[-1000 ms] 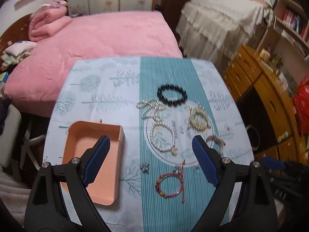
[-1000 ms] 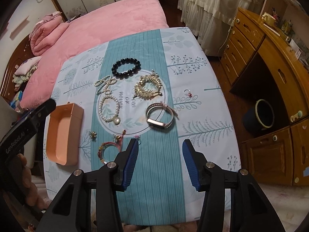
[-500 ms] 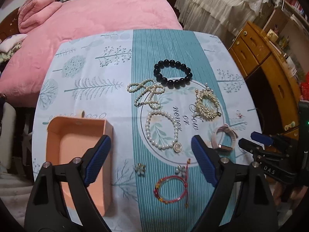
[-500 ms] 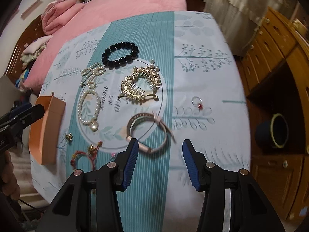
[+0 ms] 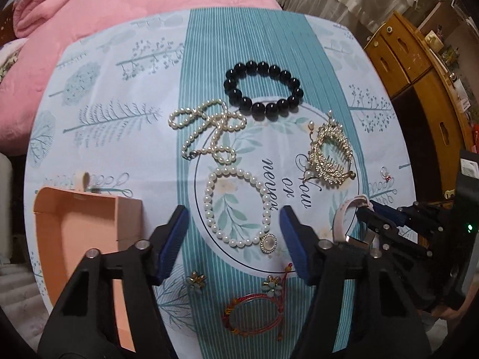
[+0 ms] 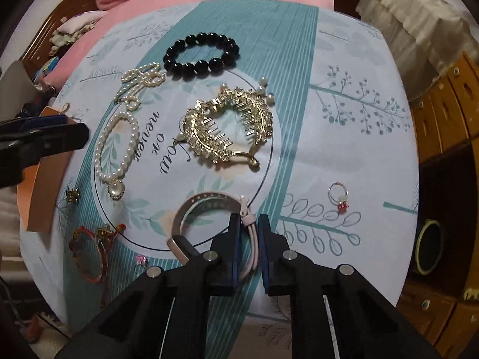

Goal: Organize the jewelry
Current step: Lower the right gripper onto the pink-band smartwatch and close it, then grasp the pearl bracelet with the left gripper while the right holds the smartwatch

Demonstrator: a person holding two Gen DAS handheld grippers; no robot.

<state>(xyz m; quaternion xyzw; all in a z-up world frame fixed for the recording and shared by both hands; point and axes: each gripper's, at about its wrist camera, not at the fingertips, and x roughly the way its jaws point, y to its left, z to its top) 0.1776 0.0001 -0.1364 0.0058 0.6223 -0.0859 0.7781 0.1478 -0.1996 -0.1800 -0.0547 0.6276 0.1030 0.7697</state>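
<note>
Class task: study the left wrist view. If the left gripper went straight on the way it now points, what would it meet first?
Probably the pearl bracelet lying between the closing jaws of the left gripper, which is not yet touching it. Depth is hard to judge; it might instead meet the tablecloth inside the loop.

The left gripper (image 5: 233, 233), jaws closing, hovers over a pearl bracelet (image 5: 236, 206) on the bench (image 5: 329, 59), beside an orange box (image 5: 80, 233).

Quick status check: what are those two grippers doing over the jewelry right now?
Right gripper shut on pink watch band. Left gripper closing over pearl bracelet, pads not touching. Peach box open. Nothing in the way.
</note>
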